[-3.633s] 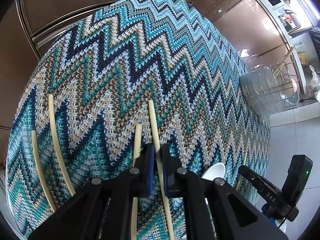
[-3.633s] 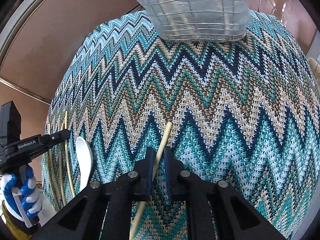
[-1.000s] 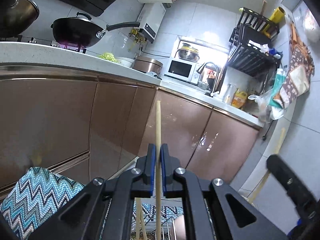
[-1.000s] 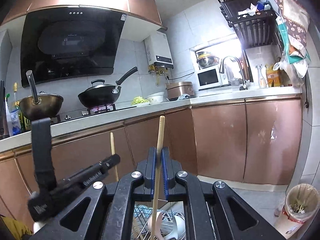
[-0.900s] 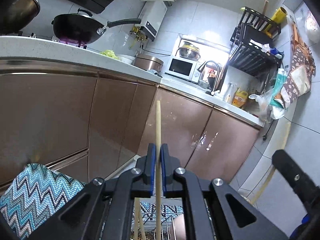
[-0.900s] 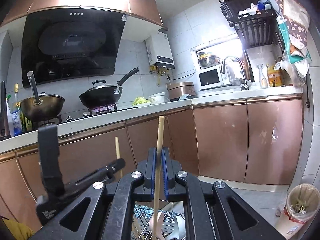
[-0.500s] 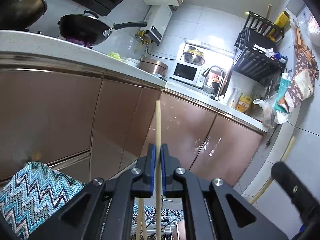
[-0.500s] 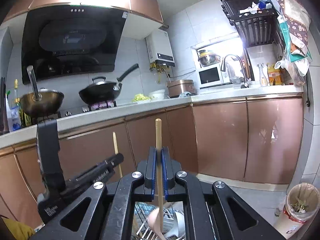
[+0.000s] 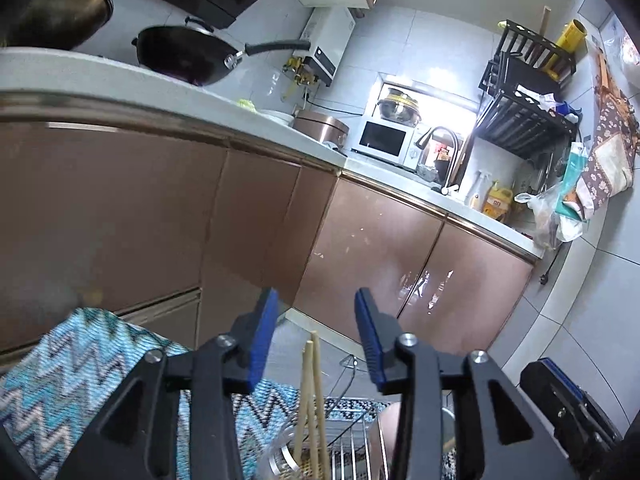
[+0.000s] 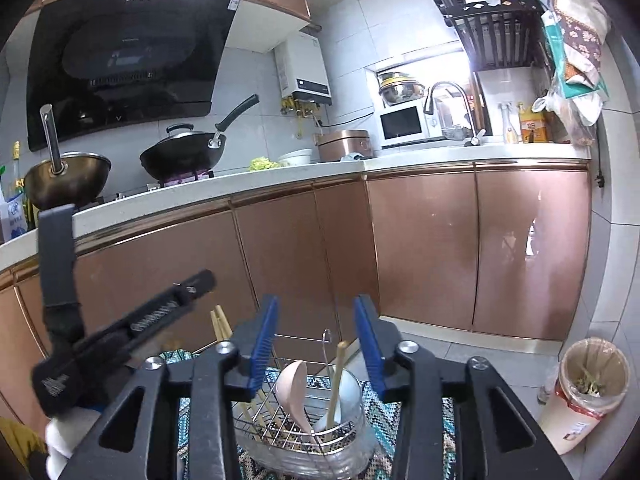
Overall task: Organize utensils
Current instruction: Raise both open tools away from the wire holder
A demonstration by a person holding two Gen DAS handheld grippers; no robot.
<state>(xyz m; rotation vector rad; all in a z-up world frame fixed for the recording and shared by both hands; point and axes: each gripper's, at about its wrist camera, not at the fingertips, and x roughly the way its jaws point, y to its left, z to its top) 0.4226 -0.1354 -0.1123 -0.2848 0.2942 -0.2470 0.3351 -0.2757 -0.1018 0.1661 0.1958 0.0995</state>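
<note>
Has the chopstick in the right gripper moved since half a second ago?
Yes. It has dropped out of the open right gripper into the wire basket, now leaning below the cabinet doors.

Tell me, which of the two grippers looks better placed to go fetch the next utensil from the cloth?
Probably the left. Both the left gripper and right gripper hang open above the utensil holder, but the zigzag cloth spreads out on the left gripper's side.
</note>
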